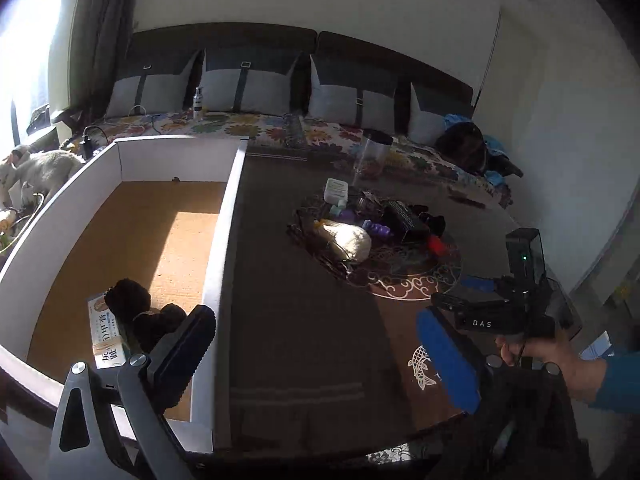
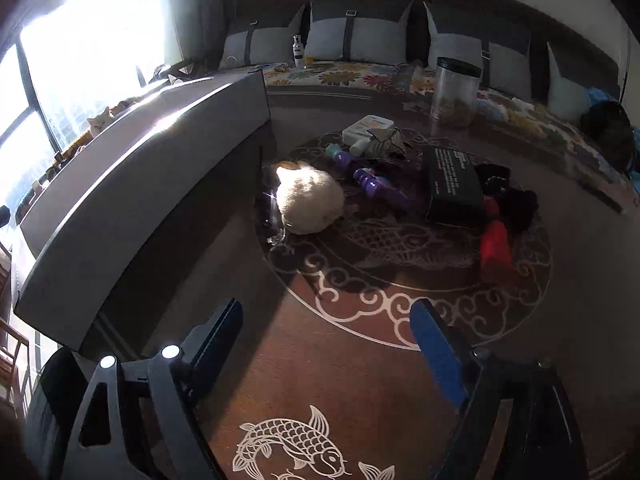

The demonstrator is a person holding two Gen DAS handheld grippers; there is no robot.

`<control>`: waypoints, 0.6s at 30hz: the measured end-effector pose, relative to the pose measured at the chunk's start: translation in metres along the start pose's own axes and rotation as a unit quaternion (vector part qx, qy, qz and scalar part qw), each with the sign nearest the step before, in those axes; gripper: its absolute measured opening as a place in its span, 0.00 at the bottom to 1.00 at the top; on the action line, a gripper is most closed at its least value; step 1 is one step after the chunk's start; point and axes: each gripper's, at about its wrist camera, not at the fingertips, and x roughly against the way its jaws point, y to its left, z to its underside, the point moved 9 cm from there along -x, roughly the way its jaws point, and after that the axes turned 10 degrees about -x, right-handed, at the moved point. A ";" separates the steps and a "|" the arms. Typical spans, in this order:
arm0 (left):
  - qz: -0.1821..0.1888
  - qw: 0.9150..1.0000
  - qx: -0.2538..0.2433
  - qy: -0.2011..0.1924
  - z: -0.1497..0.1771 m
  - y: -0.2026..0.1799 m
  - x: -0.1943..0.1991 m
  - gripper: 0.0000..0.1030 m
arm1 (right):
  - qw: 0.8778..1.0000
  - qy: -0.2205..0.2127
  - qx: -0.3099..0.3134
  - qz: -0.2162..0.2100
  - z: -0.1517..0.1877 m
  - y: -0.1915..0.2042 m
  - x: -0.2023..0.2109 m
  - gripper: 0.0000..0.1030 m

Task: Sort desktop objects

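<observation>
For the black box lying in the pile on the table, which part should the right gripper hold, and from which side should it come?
Judging by its pose, grip the black box across its narrow width, right gripper descending from above. It lies flat, long sides exposed; clutter crowds its far and right ends.

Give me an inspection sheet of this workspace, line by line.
Surface: dark table with white fish and scroll patterns.
Job's things: white box holding a carton and a dark plush; unsorted pile with a cream plush, black box, purple toy, red item.
Clutter: clear jar at the table's far edge.
Grippers: left tool open, empty; right tool open, empty.
Cables: a dark one on the sofa.
Surroundings: sofa with cushions, bright window.
</observation>
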 end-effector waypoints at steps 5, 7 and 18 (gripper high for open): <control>0.018 0.996 -0.028 0.082 0.034 -0.061 -0.082 1.00 | 0.995 0.003 -0.052 0.081 0.030 -0.107 0.008 0.84; 0.019 0.994 -0.017 0.106 0.044 -0.072 -0.114 1.00 | 0.993 0.007 -0.068 0.097 0.041 -0.131 0.007 0.84; -0.025 0.983 -0.072 0.166 0.044 -0.091 -0.207 1.00 | 0.988 -0.004 -0.103 0.113 0.045 -0.159 -0.010 0.98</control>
